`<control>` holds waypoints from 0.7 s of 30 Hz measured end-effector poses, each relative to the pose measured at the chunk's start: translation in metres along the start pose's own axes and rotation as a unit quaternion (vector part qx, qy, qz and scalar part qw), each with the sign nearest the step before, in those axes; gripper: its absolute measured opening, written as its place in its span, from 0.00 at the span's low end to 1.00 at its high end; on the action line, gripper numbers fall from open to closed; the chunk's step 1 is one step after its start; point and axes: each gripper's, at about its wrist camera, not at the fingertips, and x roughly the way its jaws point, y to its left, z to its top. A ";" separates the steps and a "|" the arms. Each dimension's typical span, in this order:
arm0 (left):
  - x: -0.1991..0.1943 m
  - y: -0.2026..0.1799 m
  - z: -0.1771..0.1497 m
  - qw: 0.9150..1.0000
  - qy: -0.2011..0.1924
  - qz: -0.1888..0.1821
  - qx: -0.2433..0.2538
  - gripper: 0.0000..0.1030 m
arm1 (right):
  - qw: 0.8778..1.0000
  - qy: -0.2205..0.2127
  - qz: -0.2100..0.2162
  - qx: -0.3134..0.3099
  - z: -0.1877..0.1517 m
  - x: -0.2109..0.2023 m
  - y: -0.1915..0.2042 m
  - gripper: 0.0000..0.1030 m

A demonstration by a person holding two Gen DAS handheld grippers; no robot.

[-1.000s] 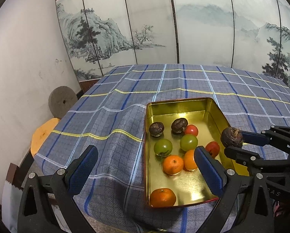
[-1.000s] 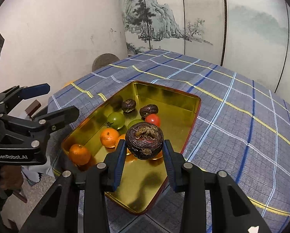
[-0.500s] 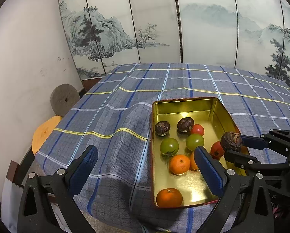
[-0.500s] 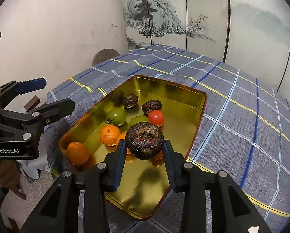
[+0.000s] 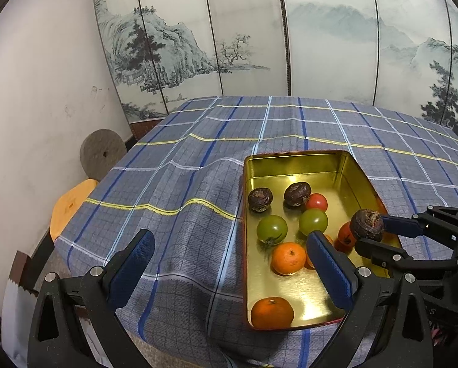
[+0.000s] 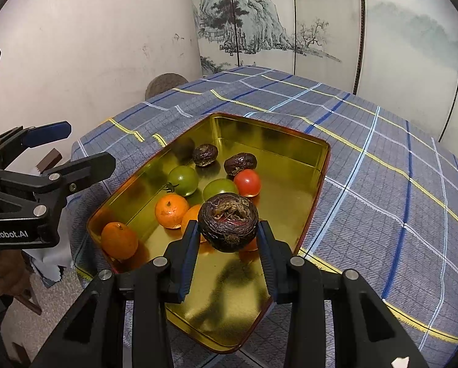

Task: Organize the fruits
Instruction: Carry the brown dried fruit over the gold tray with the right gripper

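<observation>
While the right gripper (image 6: 227,233) pinches a wrinkled dark passion fruit (image 6: 228,226) in its jaws above the gold tin (image 6: 302,165), two like fruits (image 6: 205,154), green tomatoes (image 6: 183,180), red tomatoes (image 6: 247,182) and oranges (image 6: 171,210) crowd the tin on the plaid-covered bench (image 6: 382,190). The left gripper (image 5: 229,263) hangs with jaws spread, empty.

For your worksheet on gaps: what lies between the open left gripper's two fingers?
Only bare checked tablecloth, seen in the left wrist view; the left gripper holds nothing.
</observation>
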 end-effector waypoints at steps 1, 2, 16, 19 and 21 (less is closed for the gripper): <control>0.001 0.000 0.000 1.000 0.001 0.000 0.000 0.96 | 1.000 0.000 0.000 0.000 0.000 0.000 0.000 0.34; 0.001 0.000 -0.001 1.000 0.001 0.000 0.000 0.96 | 1.000 0.000 0.001 0.000 0.000 0.000 0.000 0.34; 0.006 0.003 -0.004 1.000 0.005 0.005 -0.002 0.96 | 1.000 0.008 0.006 -0.002 -0.002 0.009 0.005 0.34; 0.007 0.004 -0.005 1.000 0.005 0.005 -0.002 0.96 | 1.000 0.009 0.006 -0.002 -0.002 0.010 0.007 0.34; 0.008 0.004 -0.006 1.000 0.005 0.006 -0.002 0.96 | 1.000 0.010 0.007 -0.003 -0.003 0.012 0.009 0.34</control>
